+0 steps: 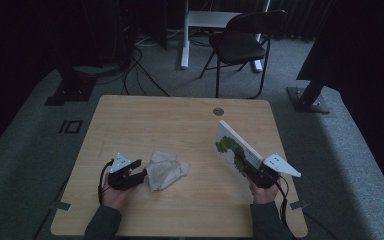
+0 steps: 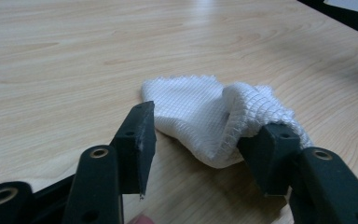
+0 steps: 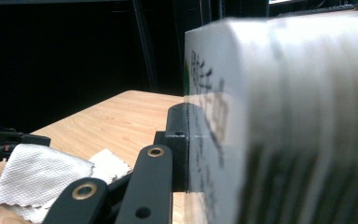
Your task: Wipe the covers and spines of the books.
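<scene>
The crumpled white paper towel (image 1: 165, 170) with its quilted pattern lies on the pale wooden table (image 1: 180, 120), toward the person's left and near the front edge. The left gripper (image 1: 139, 168) sits right at its near side, low over the tabletop; in the left gripper view (image 2: 205, 122) its black jaws stand parted with the towel between them, one jaw clear of the paper, the other just against a raised fold, and nothing is pinched. Well apart, over on the right side of the table, the right gripper (image 1: 252, 172) is clamped onto the lower end of a white box-like book with a green tree printed on its face (image 1: 234, 146), holding it tilted up off the wood. In the right gripper view the visible jaw presses flat against its printed side (image 3: 279, 116)
</scene>
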